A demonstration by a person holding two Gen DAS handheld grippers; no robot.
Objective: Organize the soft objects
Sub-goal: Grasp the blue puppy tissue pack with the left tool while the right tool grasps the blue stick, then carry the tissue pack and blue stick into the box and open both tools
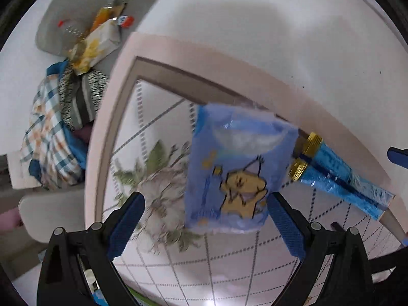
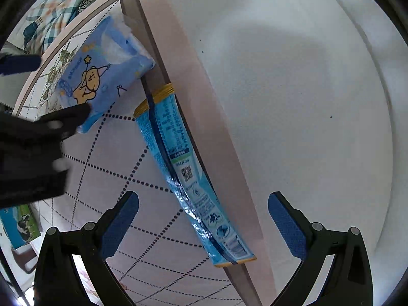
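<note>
Left gripper [image 1: 204,219] open beside tissue pack [image 1: 237,168]; right gripper [image 2: 204,219] open over long sachet [image 2: 188,168]. Pack likely light, squashy, slippery film: grip mid-body.

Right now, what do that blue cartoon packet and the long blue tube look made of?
The cartoon packet looks like soft, thin plastic film: glossy, wrinkled, torn open on top. The long blue tube looks like shiny foil-type plastic wrap: crinkled glare, printed text, gold ends.
</note>
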